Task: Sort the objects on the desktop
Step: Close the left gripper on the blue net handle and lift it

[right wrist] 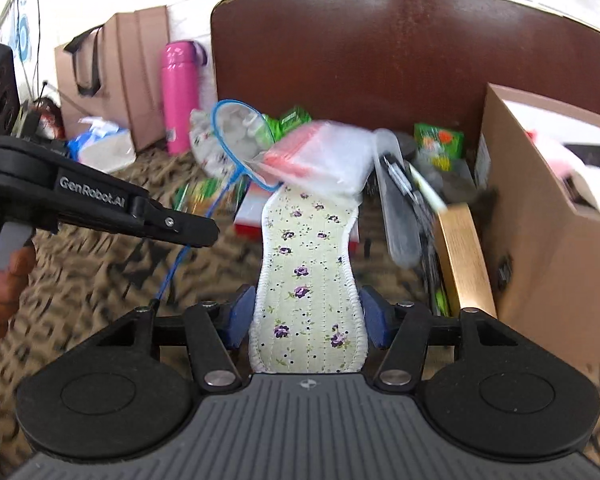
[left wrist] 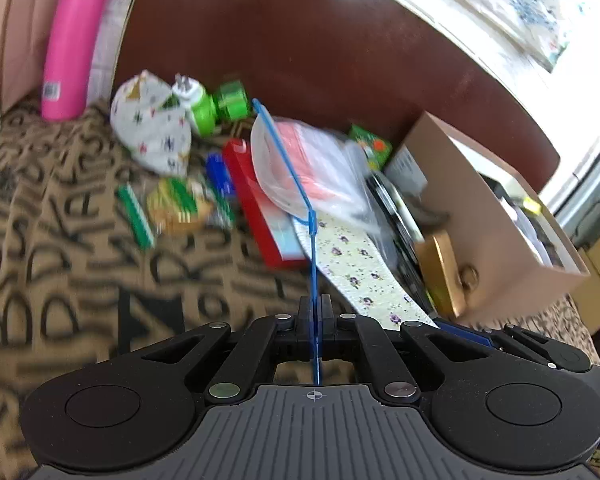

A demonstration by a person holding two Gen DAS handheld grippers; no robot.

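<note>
My left gripper (left wrist: 314,308) is shut on the thin handle of a small blue racket (left wrist: 296,184); its round head (right wrist: 240,140) reaches over the pile of objects. My right gripper (right wrist: 306,312) is shut on a floral shoe insole (right wrist: 306,256), which also shows in the left wrist view (left wrist: 356,264). The insole's far end lies under a clear plastic bag with red contents (right wrist: 324,156), which also shows in the left wrist view (left wrist: 308,164). The left gripper appears in the right wrist view (right wrist: 100,208) at the left, held by a hand.
A cardboard box (right wrist: 548,216) stands at the right. A pink bottle (left wrist: 74,36) stands at the back left. A red box (left wrist: 256,208), a gold box (right wrist: 464,256), green packets (left wrist: 176,204), a patterned cloth bag (left wrist: 152,124) and a brown headboard (right wrist: 380,48) surround the pile.
</note>
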